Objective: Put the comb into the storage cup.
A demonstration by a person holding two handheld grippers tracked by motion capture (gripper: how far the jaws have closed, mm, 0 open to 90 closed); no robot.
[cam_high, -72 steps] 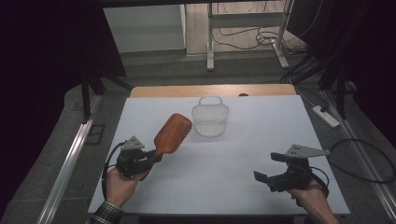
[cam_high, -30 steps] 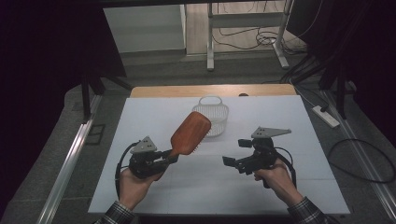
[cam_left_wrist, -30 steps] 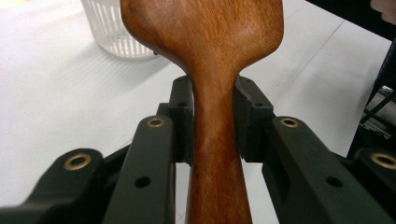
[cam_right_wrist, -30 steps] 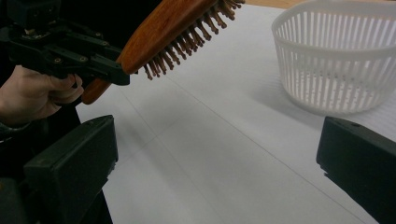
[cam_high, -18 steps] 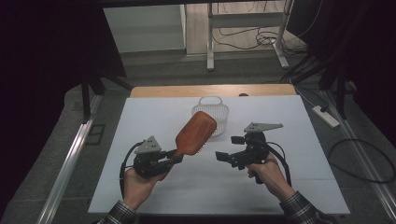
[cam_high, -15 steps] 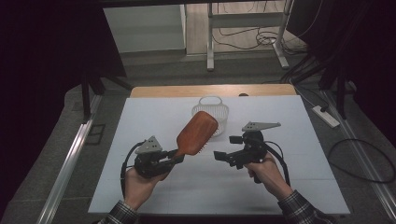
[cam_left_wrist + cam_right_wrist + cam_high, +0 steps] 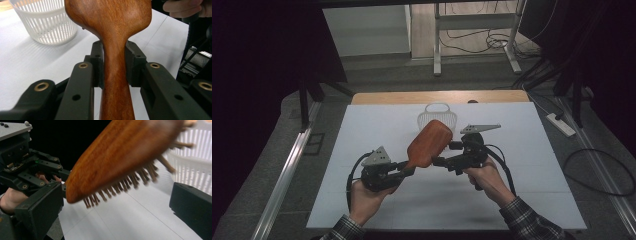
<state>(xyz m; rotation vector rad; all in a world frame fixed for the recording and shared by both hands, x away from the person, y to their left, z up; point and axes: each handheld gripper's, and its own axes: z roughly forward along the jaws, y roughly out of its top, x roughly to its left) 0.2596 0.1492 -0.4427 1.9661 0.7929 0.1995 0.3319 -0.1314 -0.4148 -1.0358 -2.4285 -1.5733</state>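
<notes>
A brown wooden hairbrush [image 7: 428, 142] hangs tilted above the white table, bristles toward the right. My left gripper [image 7: 404, 169] is shut on its handle; in the left gripper view the pads [image 7: 97, 62] press the narrow neck of the brush [image 7: 112, 30] from both sides. My right gripper [image 7: 438, 161] is open, its jaws pointing left just under the brush head. In the right gripper view the bristled head [image 7: 120, 157] lies between and a little above the wide-apart jaws of that gripper [image 7: 116, 207], touching neither.
A white slatted basket [image 7: 437, 117] stands upright on the table [image 7: 532, 150] just behind the brush, also seen as the basket [image 7: 45, 22] and the basket [image 7: 192, 157]. A wooden strip [image 7: 387, 97] borders the far edge. Cables lie on the floor beyond.
My right gripper has moved left from the table's right side until it sits under the brush head. The left gripper, still holding the brush, shifted slightly right early on and then stayed.
</notes>
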